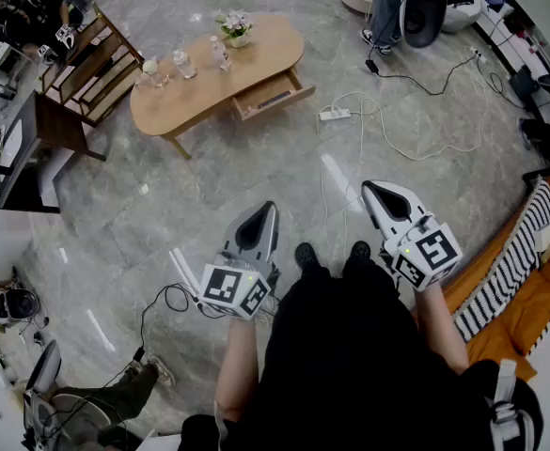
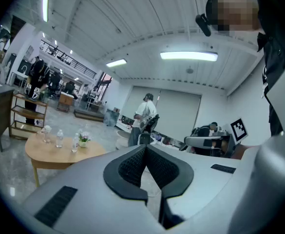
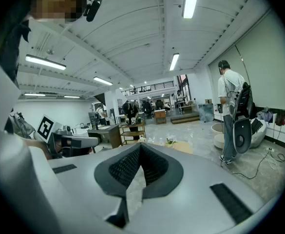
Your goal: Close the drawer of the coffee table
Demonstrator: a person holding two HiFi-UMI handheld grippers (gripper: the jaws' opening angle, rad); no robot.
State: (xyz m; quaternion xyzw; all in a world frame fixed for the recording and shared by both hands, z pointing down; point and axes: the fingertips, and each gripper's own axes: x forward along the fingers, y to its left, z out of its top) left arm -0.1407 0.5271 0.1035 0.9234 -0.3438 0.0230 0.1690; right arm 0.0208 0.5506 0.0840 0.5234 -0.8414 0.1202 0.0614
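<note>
The coffee table (image 1: 209, 69) stands well ahead, its drawer (image 1: 273, 94) pulled out of its near side. The best move looks to be to walk up, set a closed tip square on the drawer front and push straight in. The left gripper (image 1: 267, 212) and right gripper (image 1: 369, 190), both far short of the table, have their jaws together and hold nothing.

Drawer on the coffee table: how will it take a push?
Drawer looks rigid wood and shallow: probably light, likely slides straight in. Front is wide, so an off-centre push might skew it. A hard shove could jolt the table and tip the bottles.
</note>
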